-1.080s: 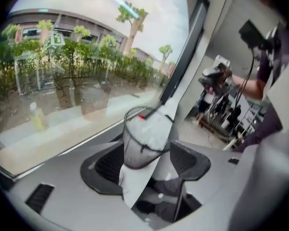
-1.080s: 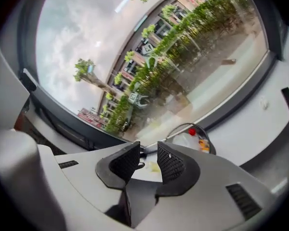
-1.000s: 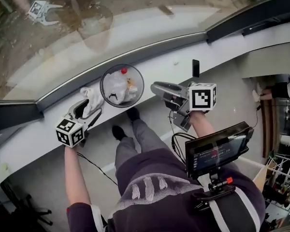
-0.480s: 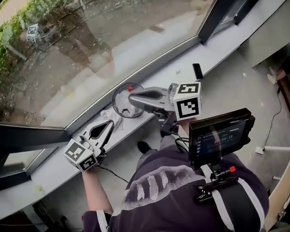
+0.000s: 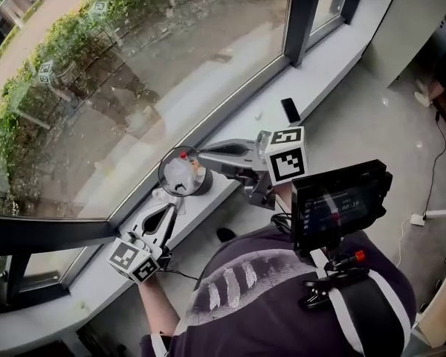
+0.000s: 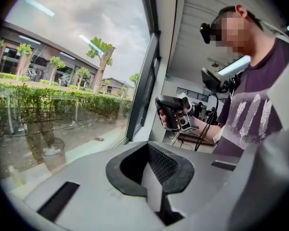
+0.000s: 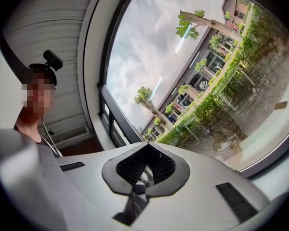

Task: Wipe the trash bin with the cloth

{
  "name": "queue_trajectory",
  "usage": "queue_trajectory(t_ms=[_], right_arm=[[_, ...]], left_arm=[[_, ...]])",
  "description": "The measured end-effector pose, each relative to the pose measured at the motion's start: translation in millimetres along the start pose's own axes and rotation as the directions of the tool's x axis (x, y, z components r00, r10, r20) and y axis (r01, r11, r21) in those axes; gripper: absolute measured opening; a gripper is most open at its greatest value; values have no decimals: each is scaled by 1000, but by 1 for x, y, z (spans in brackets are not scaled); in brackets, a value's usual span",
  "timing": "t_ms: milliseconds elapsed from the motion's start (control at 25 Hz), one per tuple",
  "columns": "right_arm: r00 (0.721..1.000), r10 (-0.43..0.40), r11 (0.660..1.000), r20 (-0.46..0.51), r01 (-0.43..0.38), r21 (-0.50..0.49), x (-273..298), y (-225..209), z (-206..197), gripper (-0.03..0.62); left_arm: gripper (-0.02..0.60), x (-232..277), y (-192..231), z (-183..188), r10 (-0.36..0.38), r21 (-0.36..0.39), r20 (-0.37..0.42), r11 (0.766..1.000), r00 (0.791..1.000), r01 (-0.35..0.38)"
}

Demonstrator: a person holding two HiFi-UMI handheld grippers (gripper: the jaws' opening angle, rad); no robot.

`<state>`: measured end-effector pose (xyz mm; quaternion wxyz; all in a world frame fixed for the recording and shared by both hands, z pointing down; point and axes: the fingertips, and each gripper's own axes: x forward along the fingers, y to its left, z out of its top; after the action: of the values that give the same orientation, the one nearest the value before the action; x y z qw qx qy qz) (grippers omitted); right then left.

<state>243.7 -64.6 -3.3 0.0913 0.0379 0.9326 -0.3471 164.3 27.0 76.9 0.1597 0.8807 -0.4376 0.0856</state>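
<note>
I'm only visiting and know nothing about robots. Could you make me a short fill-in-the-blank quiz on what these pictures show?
1. The jaws of the left gripper and the right gripper are both ____, with nothing between them.
2. The trash bin stands on the window ____.
3. The white cloth lies beside the bin, held by ____ gripper.
Missing words: shut; sill; neither.
</note>
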Motion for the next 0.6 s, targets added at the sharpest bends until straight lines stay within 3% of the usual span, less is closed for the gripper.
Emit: queue_trajectory(t_ms=[80,280,440,600], right_arm=[[1000,-10,1000,-8,10,-9,-17,-2,2,-2],[999,49,999,0,-49,24,-122,11,1,-2],[997,73,996,-23,-72,53,-146,15,-14,-2],[993,97,994,-68,-94,56,-147,28,-26,-2]], left_arm=[[-4,18,-17,5,-10,19,5,1000,1000,9],[-3,92,-112,22,21,60,10,998,1000,-22],[-4,109,-134,39,133,139,11,981,991,-133],[-5,103,-149,56,155,108,75,981,985,-163]])
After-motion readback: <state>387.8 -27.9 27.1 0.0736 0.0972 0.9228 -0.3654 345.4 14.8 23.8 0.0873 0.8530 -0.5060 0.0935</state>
